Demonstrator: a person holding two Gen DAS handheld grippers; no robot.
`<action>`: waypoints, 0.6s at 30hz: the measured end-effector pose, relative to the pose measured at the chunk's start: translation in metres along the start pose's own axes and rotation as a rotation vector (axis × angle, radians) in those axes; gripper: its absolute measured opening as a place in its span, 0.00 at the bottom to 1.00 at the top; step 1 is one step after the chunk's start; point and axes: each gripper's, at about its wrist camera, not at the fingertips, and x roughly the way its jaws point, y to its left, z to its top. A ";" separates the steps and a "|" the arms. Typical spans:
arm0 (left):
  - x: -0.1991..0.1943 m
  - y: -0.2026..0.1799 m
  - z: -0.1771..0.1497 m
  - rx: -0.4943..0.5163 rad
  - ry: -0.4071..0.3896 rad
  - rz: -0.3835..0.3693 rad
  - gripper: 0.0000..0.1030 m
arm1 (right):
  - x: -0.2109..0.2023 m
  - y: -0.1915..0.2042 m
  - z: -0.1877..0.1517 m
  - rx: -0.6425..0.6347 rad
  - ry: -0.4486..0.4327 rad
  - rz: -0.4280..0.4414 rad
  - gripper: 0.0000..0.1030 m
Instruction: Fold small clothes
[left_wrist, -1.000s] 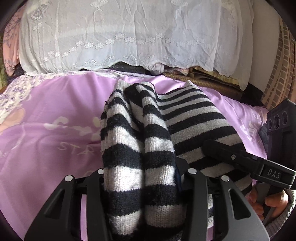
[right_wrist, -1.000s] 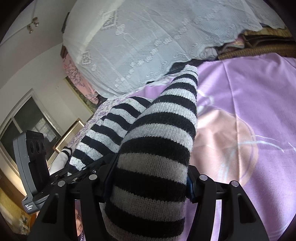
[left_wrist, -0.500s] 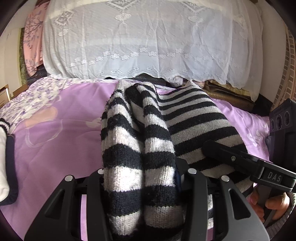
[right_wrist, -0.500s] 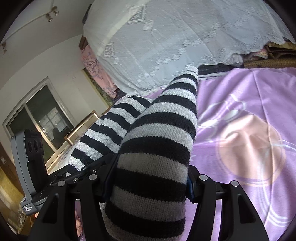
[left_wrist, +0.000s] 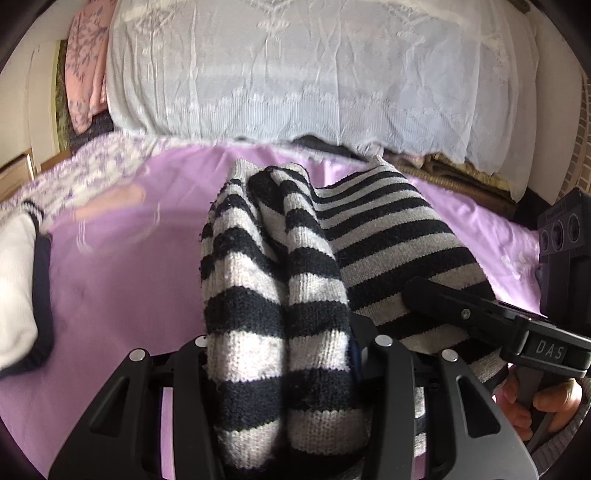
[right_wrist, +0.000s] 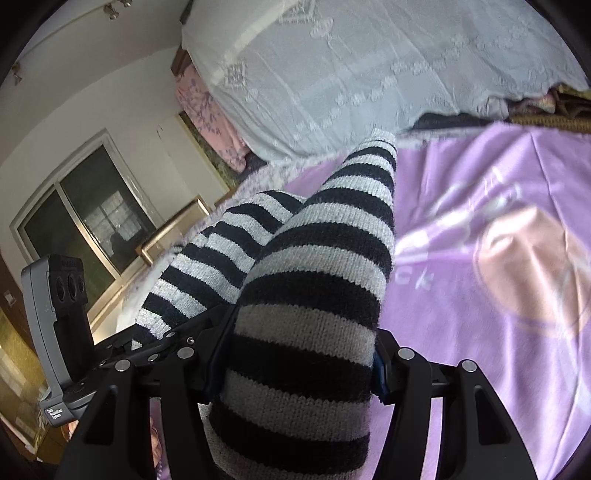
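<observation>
A black-and-grey striped knit garment (left_wrist: 280, 280) hangs bunched between both grippers above the purple bed sheet (left_wrist: 122, 280). My left gripper (left_wrist: 284, 354) is shut on two thick folds of it. In the right wrist view the same striped garment (right_wrist: 317, 280) runs forward from my right gripper (right_wrist: 299, 354), which is shut on a wide roll of it. The right gripper's body (left_wrist: 517, 332) and a hand (left_wrist: 535, 402) show at the right edge of the left view; the left gripper's body (right_wrist: 62, 321) shows at the left of the right view.
A white garment with dark trim (left_wrist: 18, 288) lies on the sheet at the left. A tall pile under a white lace cover (left_wrist: 314, 74) fills the back. Folded brown cloth (left_wrist: 461, 177) sits at the back right. A window (right_wrist: 85, 221) is off to the left.
Both grippers carried the striped garment sideways over the bed. The white dark-trimmed garment came into the left view, and the window and wall fill more of the right view.
</observation>
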 end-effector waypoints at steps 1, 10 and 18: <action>0.003 0.002 -0.004 -0.007 0.017 -0.003 0.40 | 0.004 -0.002 -0.004 0.007 0.018 -0.004 0.59; 0.037 0.027 -0.029 -0.133 0.137 -0.017 0.74 | 0.024 -0.024 -0.022 0.101 0.115 0.011 0.65; 0.042 0.038 -0.036 -0.213 0.177 -0.129 0.63 | 0.032 -0.029 -0.027 0.129 0.162 0.054 0.68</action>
